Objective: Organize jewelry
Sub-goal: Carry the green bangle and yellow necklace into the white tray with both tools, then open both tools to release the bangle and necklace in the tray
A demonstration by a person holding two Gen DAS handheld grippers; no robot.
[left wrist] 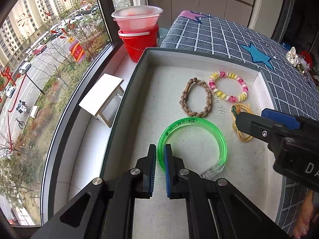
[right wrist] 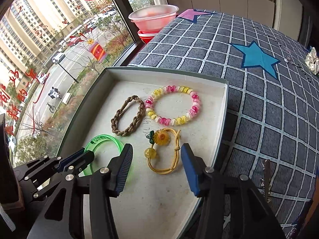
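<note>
Fingers of the left gripper (left wrist: pixel 160 155) are seen clamped on the band of the green bangle (left wrist: pixel 199 124), one finger outside the ring and one inside it, with the bangle lying in the shallow tray (left wrist: pixel 199 52). The right gripper (right wrist: pixel 156 155) is held with its fingers spread wide apart and nothing between them, just over the yellow cord with a flower charm (right wrist: pixel 162 137). A brown braided band (right wrist: pixel 127 117) and a pink-and-yellow bead bracelet (right wrist: pixel 173 105) are laid side by side farther back in the tray, which is set on a checked cloth (right wrist: pixel 259 99).
</note>
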